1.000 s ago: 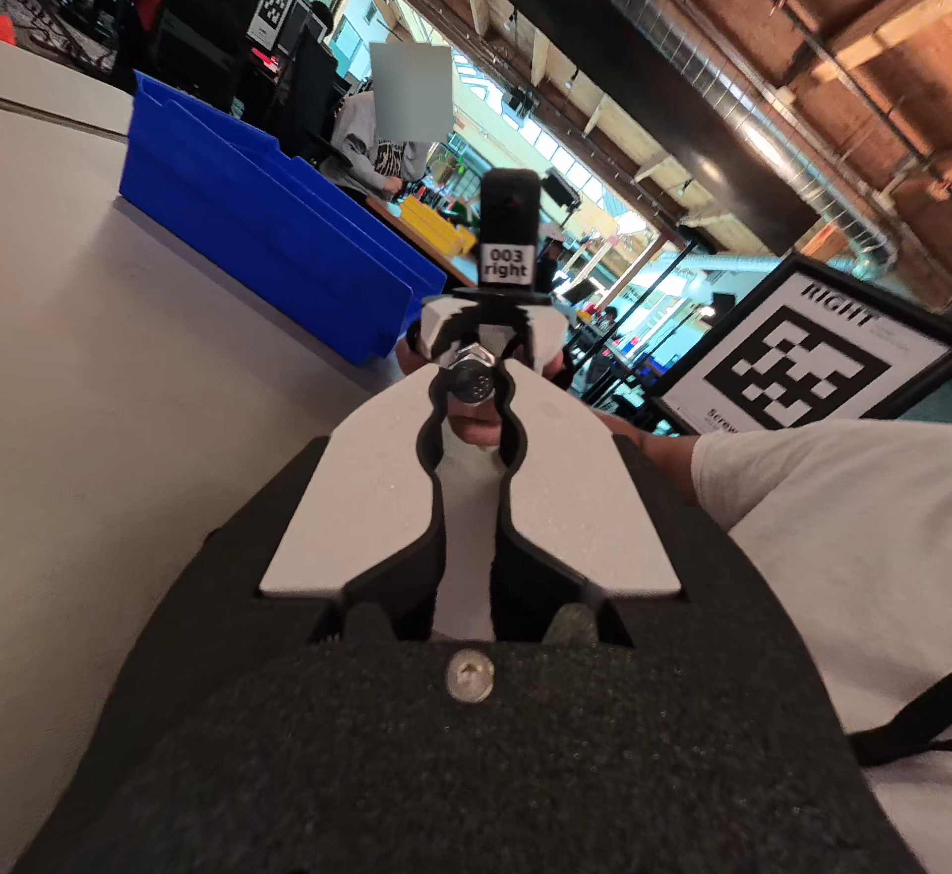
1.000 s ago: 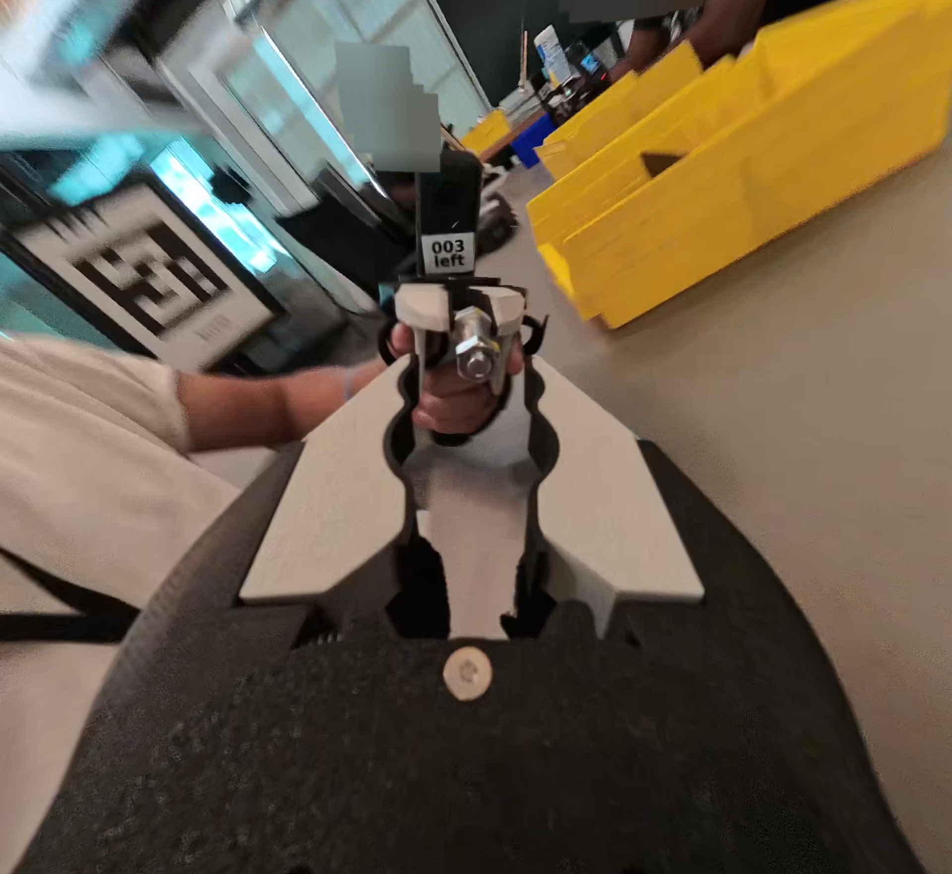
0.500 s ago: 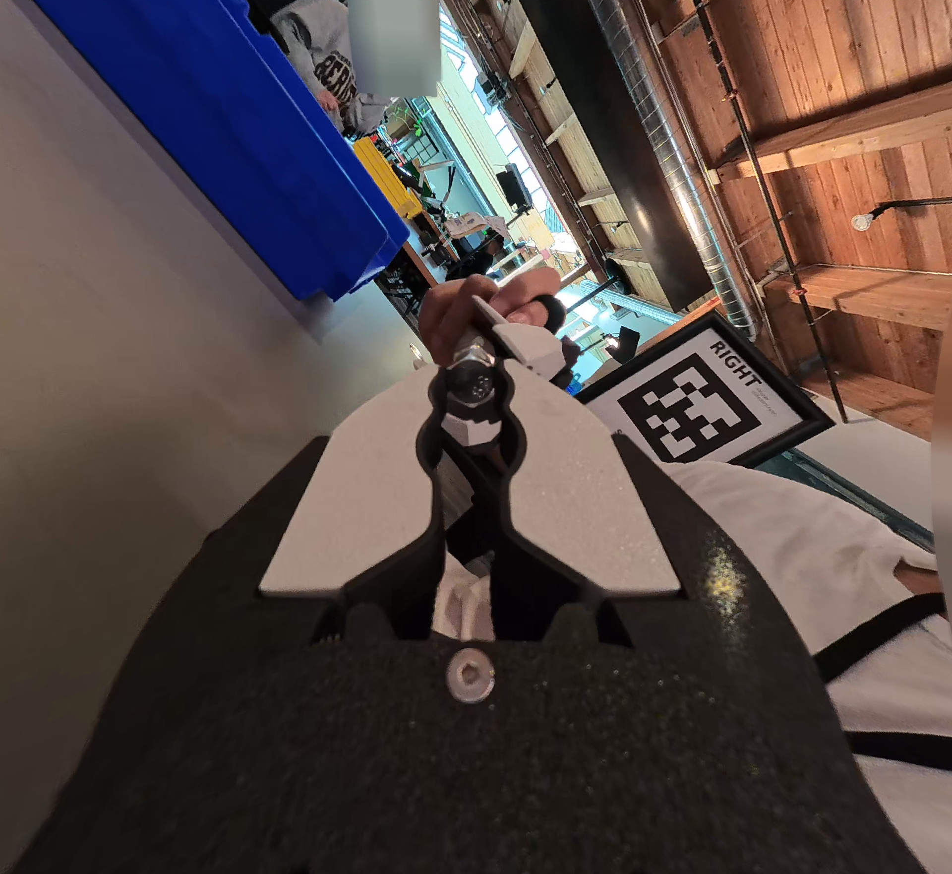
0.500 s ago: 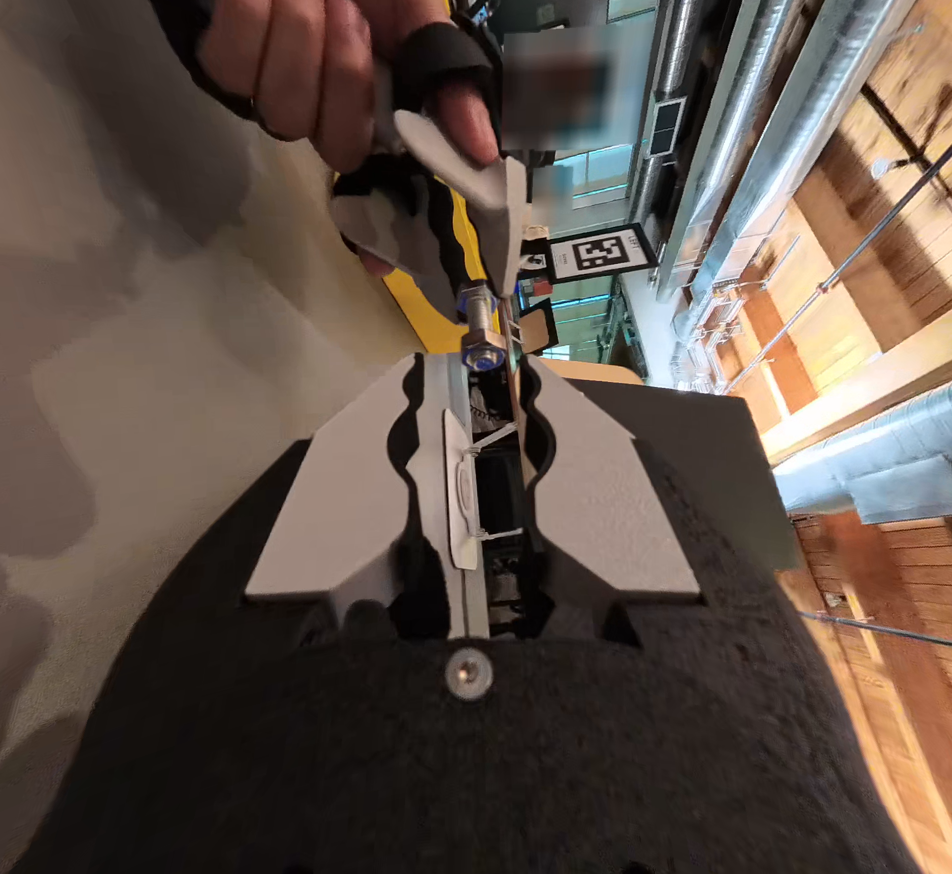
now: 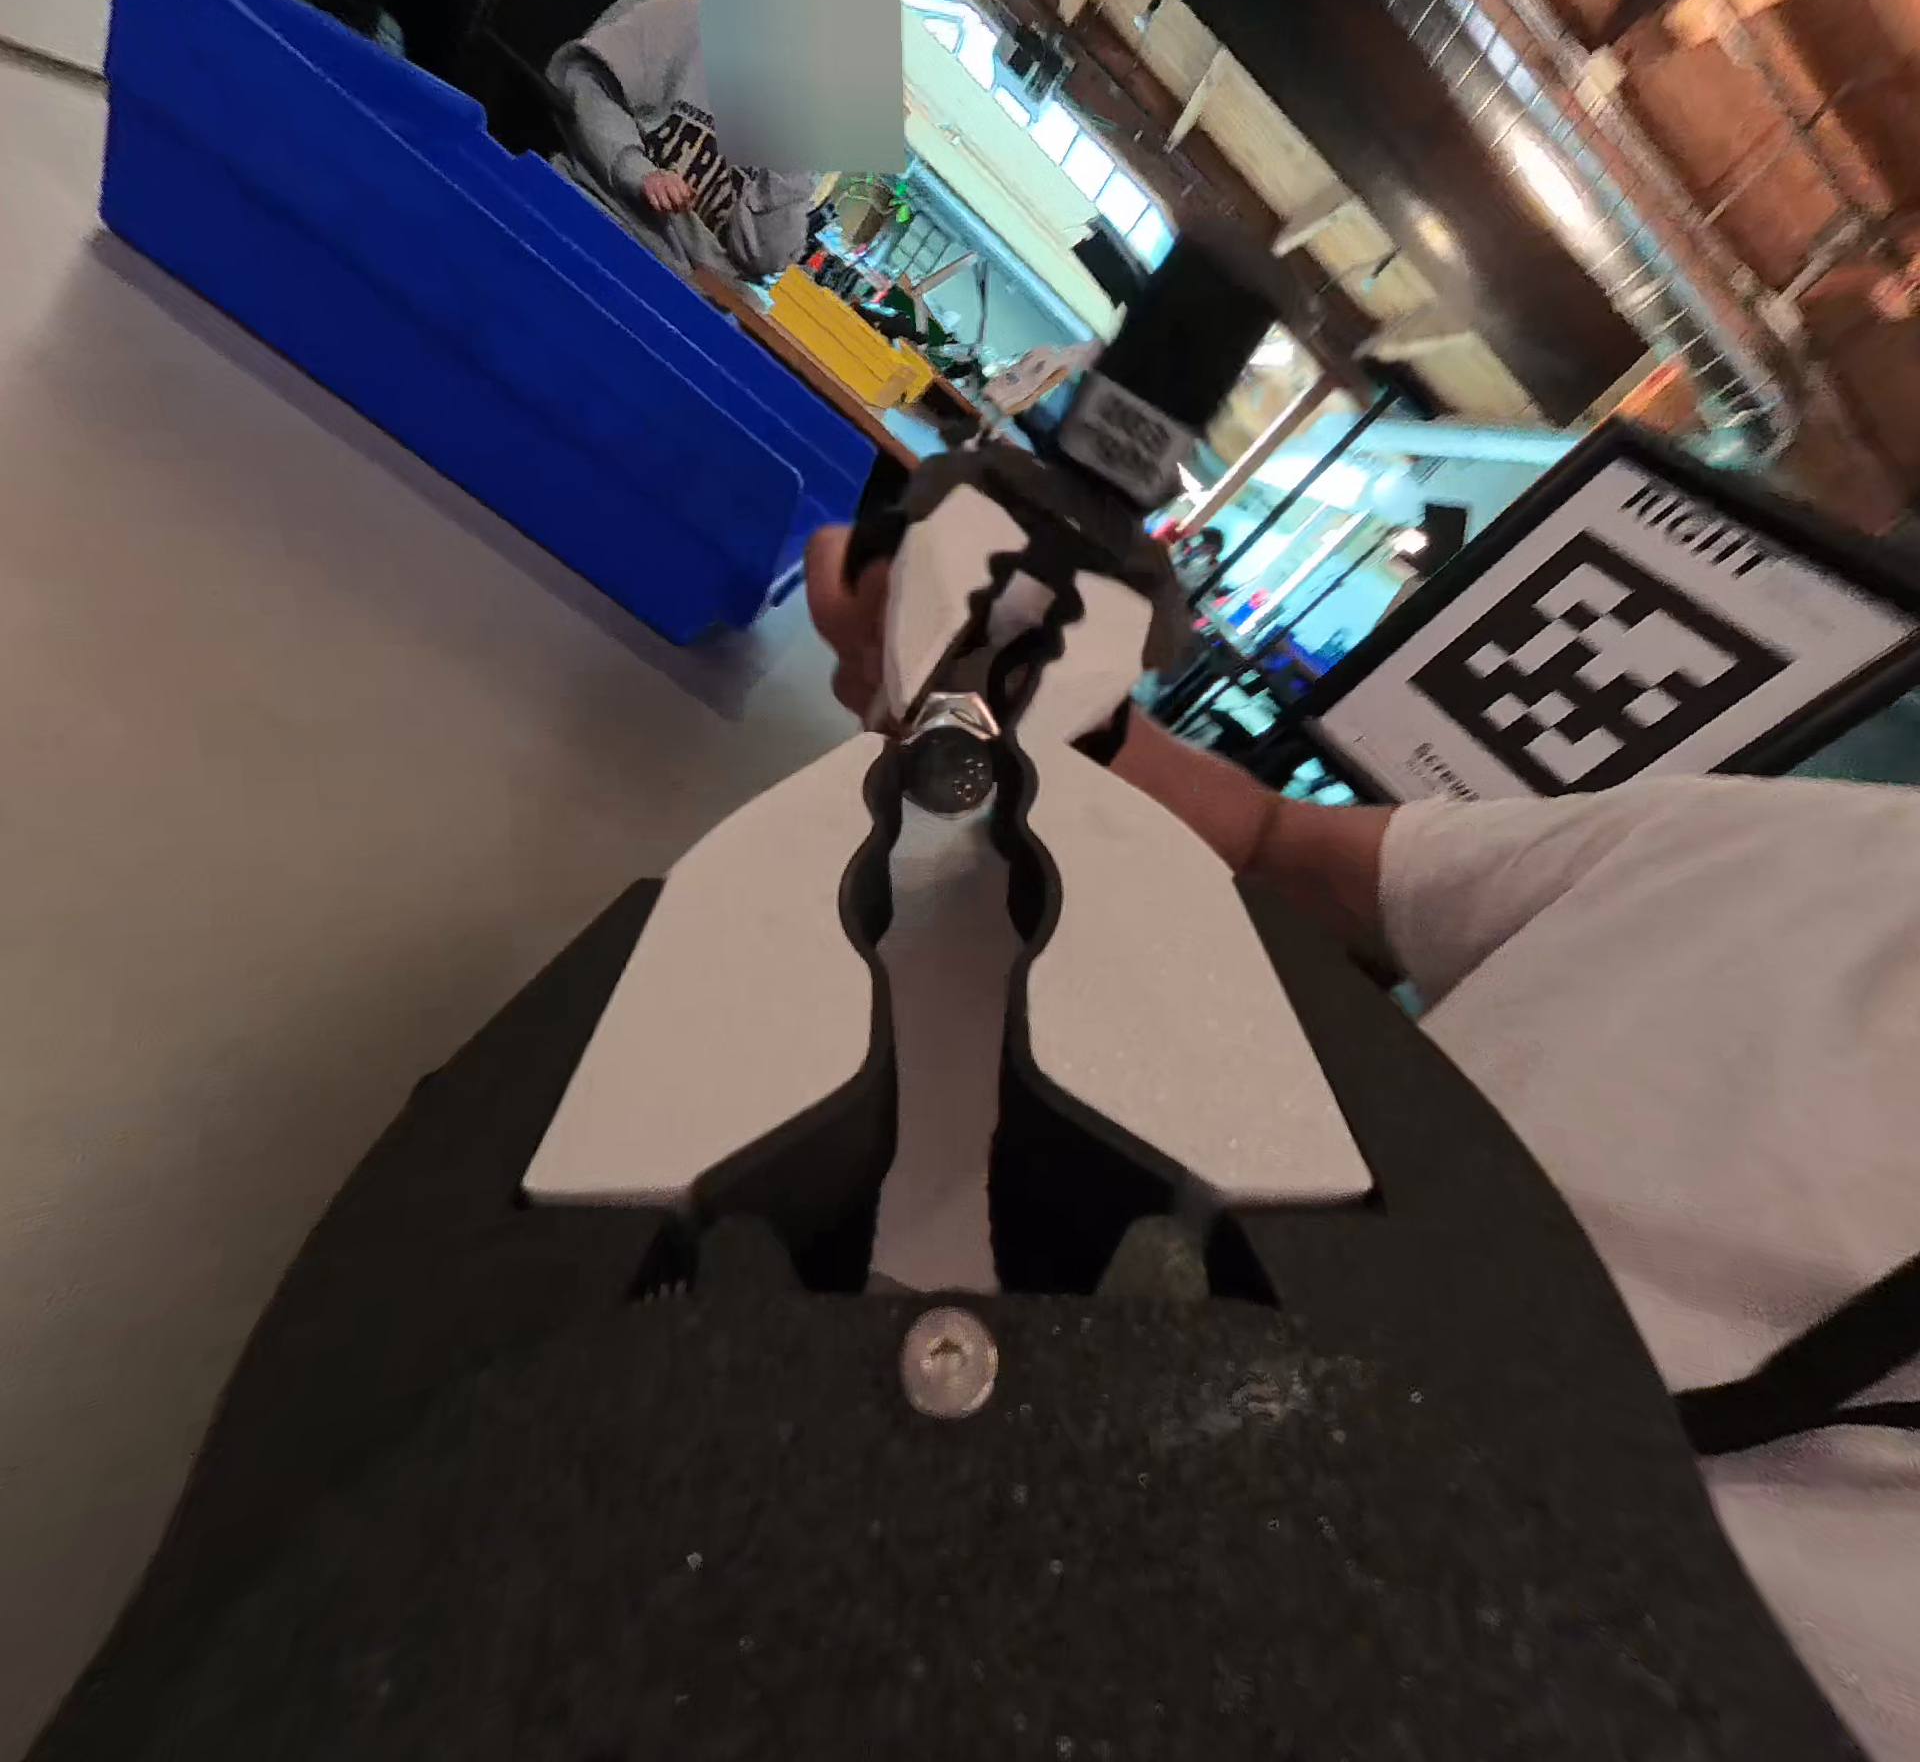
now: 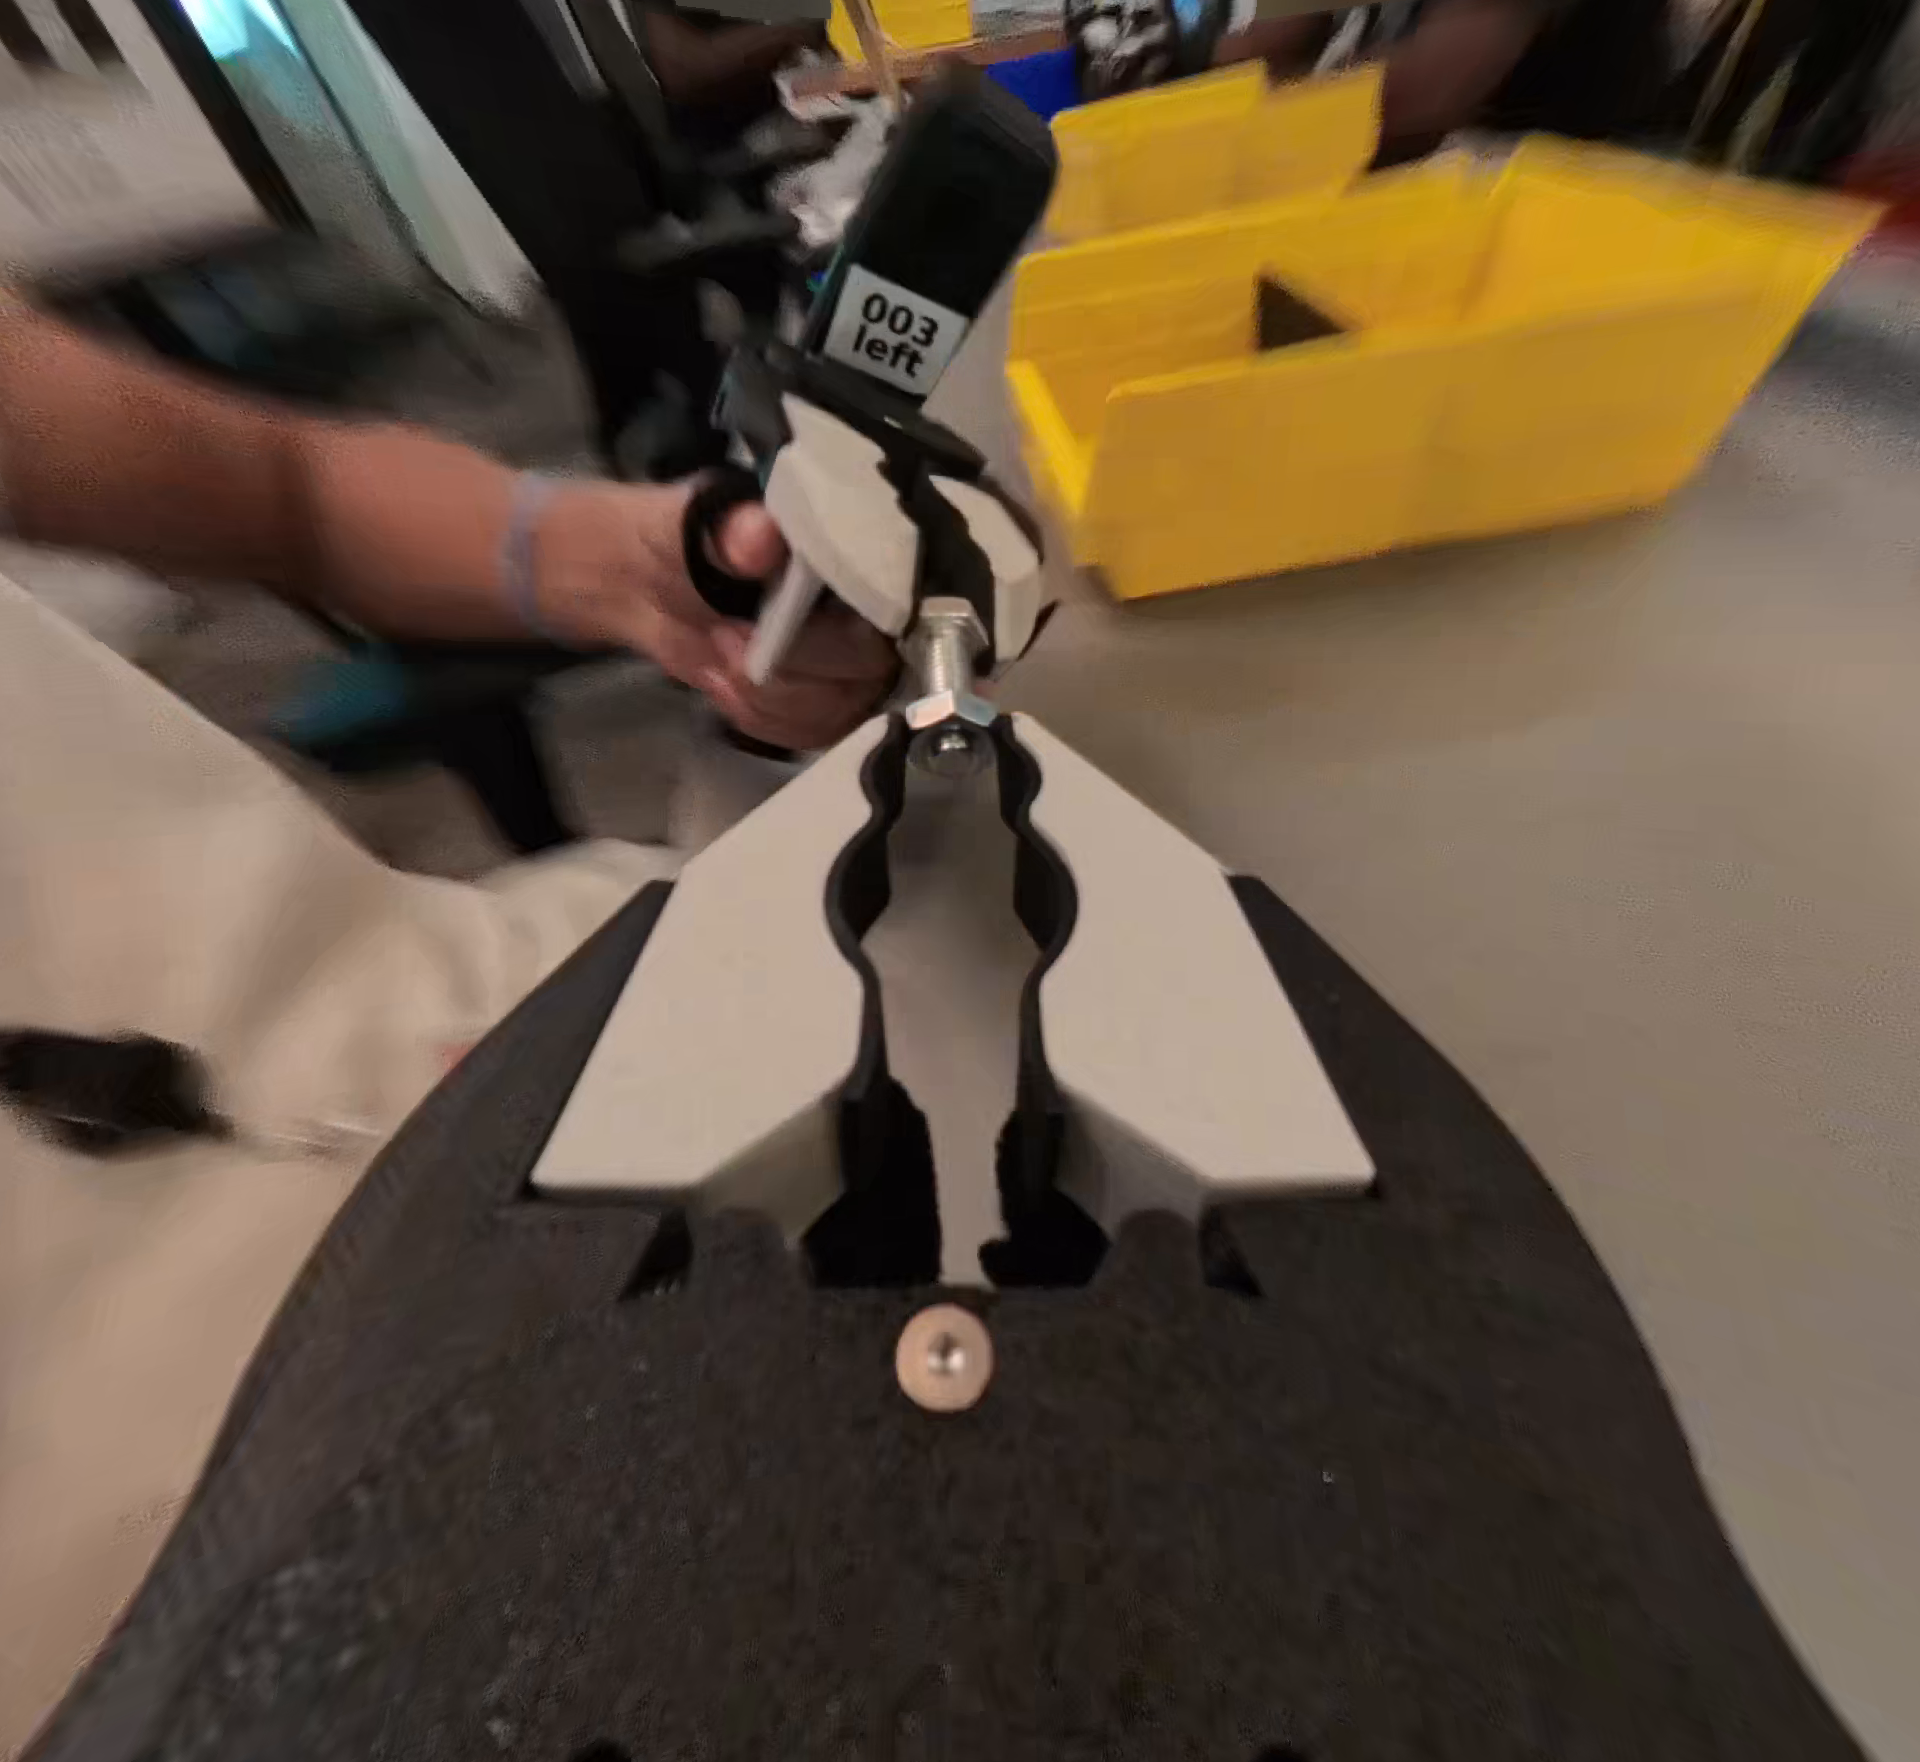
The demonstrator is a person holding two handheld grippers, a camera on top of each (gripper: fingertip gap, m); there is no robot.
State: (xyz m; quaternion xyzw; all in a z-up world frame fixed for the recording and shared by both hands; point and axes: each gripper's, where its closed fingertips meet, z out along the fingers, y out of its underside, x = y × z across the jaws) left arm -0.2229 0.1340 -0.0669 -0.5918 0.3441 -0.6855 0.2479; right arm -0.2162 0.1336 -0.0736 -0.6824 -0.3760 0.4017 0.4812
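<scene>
Bolt (image 6: 938,658) hangs above my table (image 6: 1558,881), its head clamped in my left gripper (image 5: 948,767); my right gripper (image 6: 948,744) is closed on the nut (image 6: 945,706) at its threaded end.

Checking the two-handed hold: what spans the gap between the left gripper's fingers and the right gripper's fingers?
A silver bolt: its threaded shank bridges the grippers. Left gripper holds the head end, right gripper the nut end. Clearest in the right wrist view.
</scene>
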